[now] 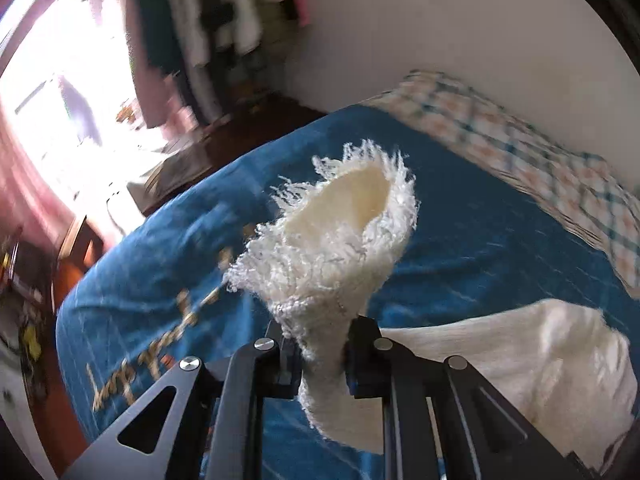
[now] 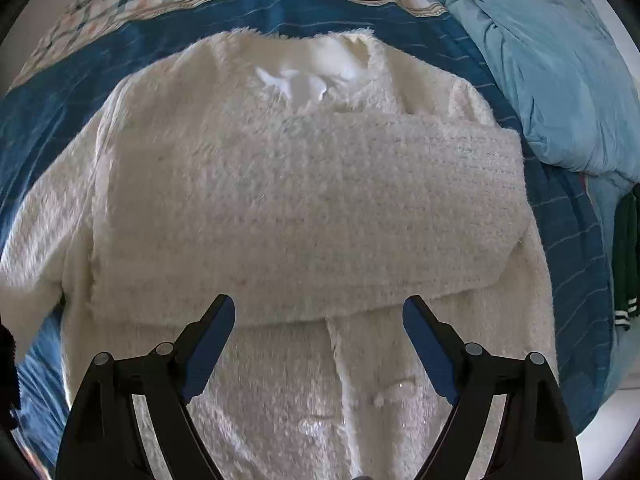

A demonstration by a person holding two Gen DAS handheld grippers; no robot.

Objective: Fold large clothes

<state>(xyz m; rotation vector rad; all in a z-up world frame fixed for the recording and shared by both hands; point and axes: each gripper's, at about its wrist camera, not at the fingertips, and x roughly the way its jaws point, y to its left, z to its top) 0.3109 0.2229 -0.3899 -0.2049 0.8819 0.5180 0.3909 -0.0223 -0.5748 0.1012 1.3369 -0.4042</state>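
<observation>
A cream fuzzy cardigan (image 2: pixel 280 184) lies face up on the blue bedspread (image 2: pixel 48 120), neckline toward the far edge. Its right sleeve (image 2: pixel 400 184) is folded across the chest. My right gripper (image 2: pixel 319 314) hangs open above the lower front of the cardigan, with nothing between its fingers. In the left wrist view my left gripper (image 1: pixel 322 360) is shut on the cuff end of the other sleeve (image 1: pixel 336 240), lifted off the bed with the fringed cuff opening pointing away. More of the cardigan (image 1: pixel 520 360) trails to the right.
A checked pillow (image 1: pixel 520 152) lies at the head of the bed by the white wall. A light blue duvet (image 2: pixel 540 60) is bunched at the right. Hanging clothes (image 1: pixel 200 40) and a bright window (image 1: pixel 60 100) lie beyond the bed's far side.
</observation>
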